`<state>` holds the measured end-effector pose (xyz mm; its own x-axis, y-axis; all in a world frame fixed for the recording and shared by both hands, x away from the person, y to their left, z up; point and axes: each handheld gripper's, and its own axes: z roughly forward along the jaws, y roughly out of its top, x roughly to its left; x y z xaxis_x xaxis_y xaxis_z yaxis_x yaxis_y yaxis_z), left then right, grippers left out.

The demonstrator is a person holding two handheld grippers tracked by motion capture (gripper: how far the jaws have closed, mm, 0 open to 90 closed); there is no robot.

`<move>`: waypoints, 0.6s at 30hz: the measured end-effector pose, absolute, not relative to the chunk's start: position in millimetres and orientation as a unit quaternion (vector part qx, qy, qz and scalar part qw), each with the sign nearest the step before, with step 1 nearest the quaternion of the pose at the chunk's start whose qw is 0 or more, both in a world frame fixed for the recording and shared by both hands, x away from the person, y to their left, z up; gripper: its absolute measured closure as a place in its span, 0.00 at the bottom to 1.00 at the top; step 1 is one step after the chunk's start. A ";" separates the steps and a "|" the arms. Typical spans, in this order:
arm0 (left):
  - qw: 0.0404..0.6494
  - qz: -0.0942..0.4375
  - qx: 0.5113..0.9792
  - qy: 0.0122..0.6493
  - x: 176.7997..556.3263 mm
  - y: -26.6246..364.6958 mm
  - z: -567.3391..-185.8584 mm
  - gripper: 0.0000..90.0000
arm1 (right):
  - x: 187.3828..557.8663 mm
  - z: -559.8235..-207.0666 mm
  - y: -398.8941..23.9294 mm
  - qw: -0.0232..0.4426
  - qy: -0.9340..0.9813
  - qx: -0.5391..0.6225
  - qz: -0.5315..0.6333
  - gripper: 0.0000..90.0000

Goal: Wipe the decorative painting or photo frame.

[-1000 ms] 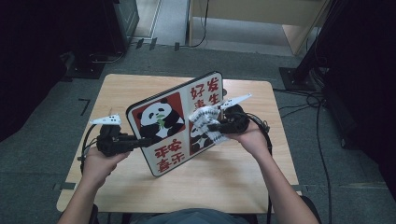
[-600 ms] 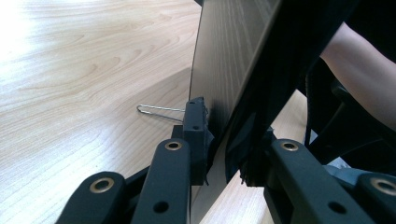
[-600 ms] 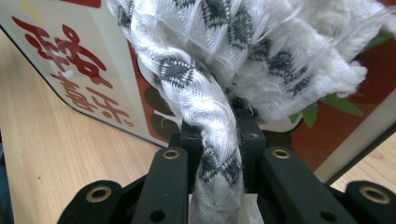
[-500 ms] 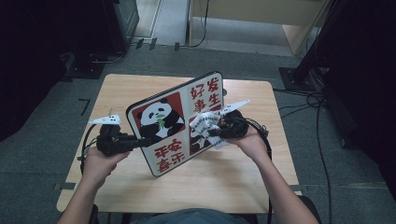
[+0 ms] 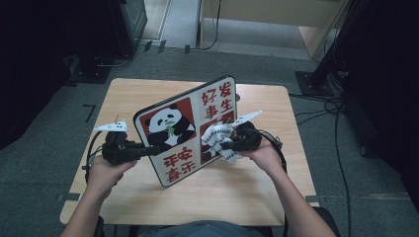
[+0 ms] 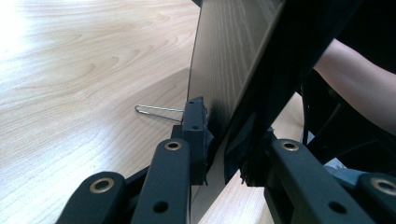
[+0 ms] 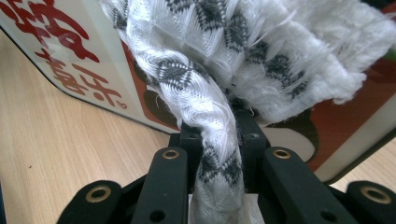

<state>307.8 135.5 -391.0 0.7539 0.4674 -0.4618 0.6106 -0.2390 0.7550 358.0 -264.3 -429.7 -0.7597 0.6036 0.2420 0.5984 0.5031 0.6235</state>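
1. So here's the setup: my left claw (image 5: 148,149) is clamped on the left edge of the panda sign (image 5: 190,129), holding it propped up on the desk (image 5: 148,89) with its bottom corner down near me. In the left claw view you can see the board's edge (image 6: 233,93) pinched right between the jaws.

2. My right claw (image 5: 223,143) is closed on a wadded white and grey cloth (image 5: 217,138). The right claw view shows the cloth (image 7: 219,154) squeezed between the jaws and bunching out above them.

3. The relation that matters: the cloth is right up against the printed face of the sign, on the right half, over the lower red panel. The sign's face (image 7: 70,60) sits straight ahead of the right claw, basically touching the cloth as far as I can tell.

4. The sign is tilted, and its long axis runs from the low corner by me up to the far right corner. I'd guess wiping strokes want to follow that slant, not the desk edge.

5. Right hand is clearly the nearer one for the wiping; the left is busy being the stand, so it shouldn't let go.

6. Containers: none here. There's a small wire clip (image 6: 156,111) lying on the desk behind the board, well clear of the cloth.

7. Risk, I reckon: pushing too hard could pivot the sign in the left claw's grip.
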 end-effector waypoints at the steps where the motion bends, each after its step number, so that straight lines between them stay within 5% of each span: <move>1: 0.512 -0.070 0.784 0.344 307.8 135.4 -391.0 0.85 | 358.0 -431.3 -264.2 0.002 0.866 0.348 0.358 0.87; 18: 0.513 -0.070 0.782 0.346 307.7 135.6 -391.2 0.85 | 351.3 -453.6 -261.4 -0.016 0.869 0.360 0.340 0.87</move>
